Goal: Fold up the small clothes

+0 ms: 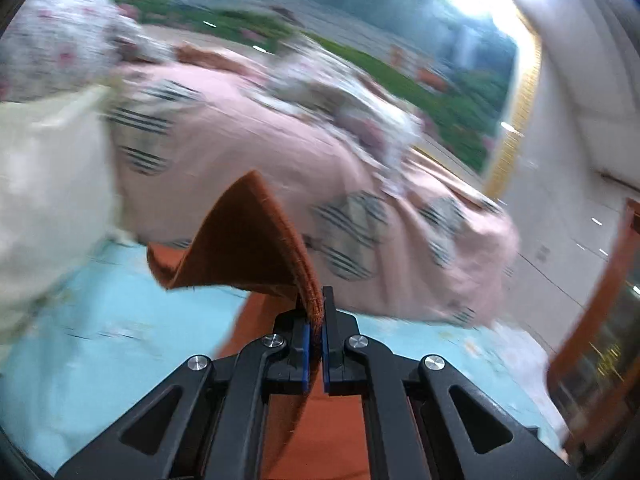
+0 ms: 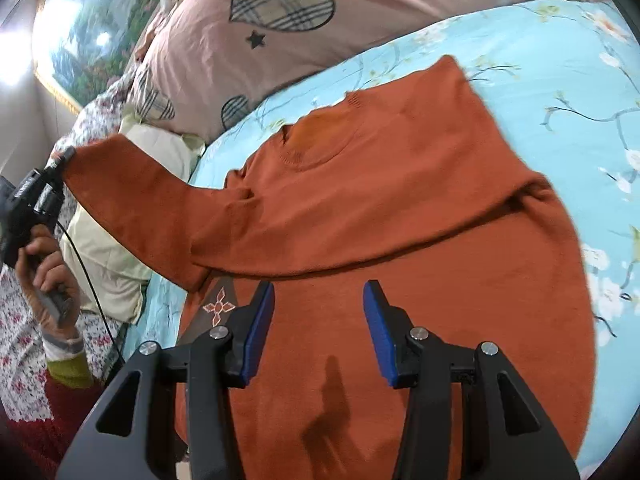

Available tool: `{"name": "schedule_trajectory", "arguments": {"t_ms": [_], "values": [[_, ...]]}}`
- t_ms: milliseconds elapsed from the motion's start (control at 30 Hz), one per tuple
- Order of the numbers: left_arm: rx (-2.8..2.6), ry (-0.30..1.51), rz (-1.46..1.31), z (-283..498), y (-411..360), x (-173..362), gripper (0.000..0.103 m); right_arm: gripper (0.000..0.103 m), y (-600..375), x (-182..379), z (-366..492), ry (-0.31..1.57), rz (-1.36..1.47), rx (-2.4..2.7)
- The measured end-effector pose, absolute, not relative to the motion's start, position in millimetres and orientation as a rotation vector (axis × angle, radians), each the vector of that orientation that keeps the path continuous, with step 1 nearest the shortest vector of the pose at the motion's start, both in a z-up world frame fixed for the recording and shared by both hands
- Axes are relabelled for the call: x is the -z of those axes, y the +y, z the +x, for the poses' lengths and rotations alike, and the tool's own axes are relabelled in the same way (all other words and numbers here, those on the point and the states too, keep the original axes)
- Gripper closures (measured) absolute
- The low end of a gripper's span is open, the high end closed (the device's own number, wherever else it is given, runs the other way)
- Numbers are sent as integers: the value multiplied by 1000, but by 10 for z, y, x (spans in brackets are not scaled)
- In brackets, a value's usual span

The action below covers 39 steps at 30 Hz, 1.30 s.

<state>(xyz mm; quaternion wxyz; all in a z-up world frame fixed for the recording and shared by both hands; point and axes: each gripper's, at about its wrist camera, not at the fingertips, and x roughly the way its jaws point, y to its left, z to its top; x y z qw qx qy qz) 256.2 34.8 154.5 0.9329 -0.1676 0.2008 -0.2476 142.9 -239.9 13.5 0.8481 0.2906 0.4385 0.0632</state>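
An orange knit sweater (image 2: 380, 208) lies on the light blue floral bedsheet (image 2: 560, 80). Its right sleeve is folded across the chest. My left gripper (image 1: 316, 308) is shut on the cuff of the left sleeve (image 1: 248, 240) and holds it lifted off the bed. In the right wrist view this gripper (image 2: 60, 160) is at the far left, with the sleeve (image 2: 140, 208) stretched out from the body. My right gripper (image 2: 318, 300) is open and empty above the sweater's lower body.
A pink quilt (image 2: 248, 40) with plaid hearts is piled along the bed's far side, also in the left wrist view (image 1: 248, 128). A cream pillow (image 2: 116, 256) lies at the left. A landscape picture (image 1: 400, 40) hangs on the wall behind.
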Motion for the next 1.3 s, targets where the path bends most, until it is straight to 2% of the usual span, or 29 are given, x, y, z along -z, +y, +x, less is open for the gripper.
{"name": "schedule_trajectory", "arguments": {"t_ms": [100, 267, 467, 567, 667, 700, 733, 867, 1067, 1100, 1167, 1300], "values": [[584, 500, -300, 2646, -314, -1239, 101, 55, -2578, -121, 1362, 904, 652, -92], [662, 693, -231, 2815, -1354, -363, 101, 55, -2877, -130, 1279, 873, 684, -34], [671, 898, -155, 2992, -1979, 592, 100, 55, -3132, -80, 1264, 863, 703, 15], [662, 972, -146, 3029, -1978, 856, 98, 55, -3128, -18, 1362, 883, 695, 7], [677, 972, -131, 2834, -1808, 846, 76, 55, -3048, 64, 1520, 913, 674, -18], [672, 957, -126, 2717, -1695, 809, 64, 55, -3007, 89, 1571, 923, 664, -26], [667, 934, -124, 2551, -1538, 771, 56, 54, -2957, 118, 1647, 935, 651, -34], [607, 909, -113, 2120, -967, 646, 53, 46, -2800, 217, 1903, 963, 616, -62], [467, 996, -212, 2037, -260, 874, 54, 46, -2653, 461, 2329, 1026, 636, -29], [473, 997, -220, 2041, -258, 886, 54, 50, -2633, 492, 2393, 1029, 640, -19], [508, 978, -215, 2036, -309, 842, 54, 97, -2570, 507, 2547, 1025, 644, -35], [612, 942, -171, 2090, -668, 761, 54, 97, -2476, 128, 2713, 915, 679, -113]]}}
